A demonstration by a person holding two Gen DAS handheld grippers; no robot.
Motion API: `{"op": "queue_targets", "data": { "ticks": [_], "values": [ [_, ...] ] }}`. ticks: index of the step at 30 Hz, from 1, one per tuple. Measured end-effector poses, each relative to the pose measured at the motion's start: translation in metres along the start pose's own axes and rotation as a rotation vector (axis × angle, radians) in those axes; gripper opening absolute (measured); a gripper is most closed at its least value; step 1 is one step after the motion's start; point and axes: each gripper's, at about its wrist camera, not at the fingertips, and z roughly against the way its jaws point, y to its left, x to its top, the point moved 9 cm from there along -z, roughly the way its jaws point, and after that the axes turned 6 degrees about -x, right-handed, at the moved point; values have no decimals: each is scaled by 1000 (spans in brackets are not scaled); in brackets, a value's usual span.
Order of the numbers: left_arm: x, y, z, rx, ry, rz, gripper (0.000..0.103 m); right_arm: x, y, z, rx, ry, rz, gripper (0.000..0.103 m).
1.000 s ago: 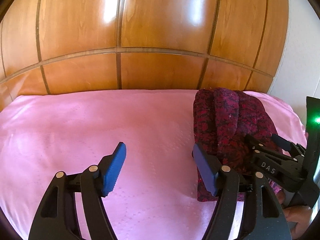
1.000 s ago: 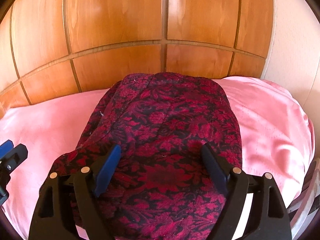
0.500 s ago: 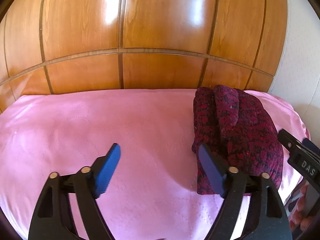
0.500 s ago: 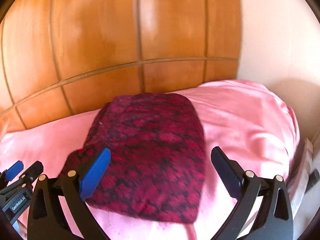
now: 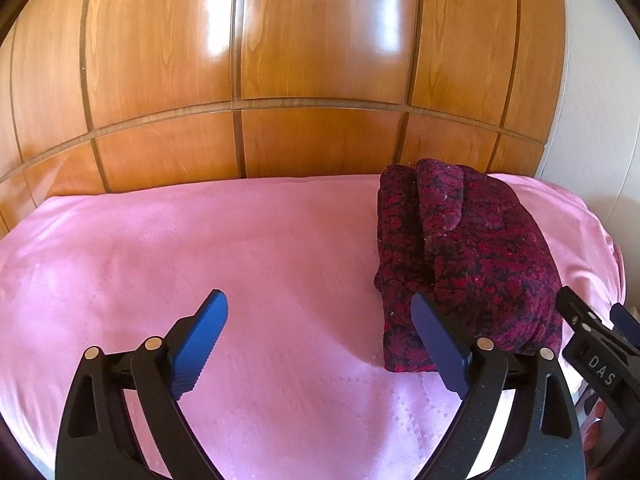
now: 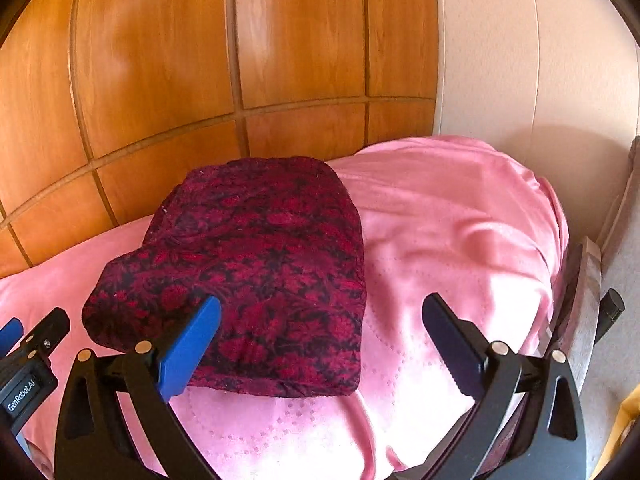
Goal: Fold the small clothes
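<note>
Garment [image 6: 248,276], dark red floral, lies folded in a thick bundle on the pink bed cover [image 5: 200,248], near the wooden headboard [image 5: 280,60]. Right gripper [image 6: 320,344] has been drawn back off it, left gripper [image 5: 320,340] beside it; both sets of fingers were just spread wide, nothing held. Fold judged finished and released.

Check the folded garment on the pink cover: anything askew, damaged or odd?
Nothing stands out. The garment lies folded in a compact bundle on the pink cover, its layered edges showing on one side; both claws are clear of it.
</note>
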Motion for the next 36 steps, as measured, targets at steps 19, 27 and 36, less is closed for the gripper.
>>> {"op": "queue_targets", "data": {
  "ticks": [19,27,36],
  "values": [
    [5,-2,8,4,-18,-10,94,-6,11,6,21,-3,22,101],
    [6,-4,11,8,-33,-16,94,-5,13,7,24,-6,19,101],
    [6,-5,12,9,-35,-15,94,-6,15,5,31,0,23,101]
  ]
}}
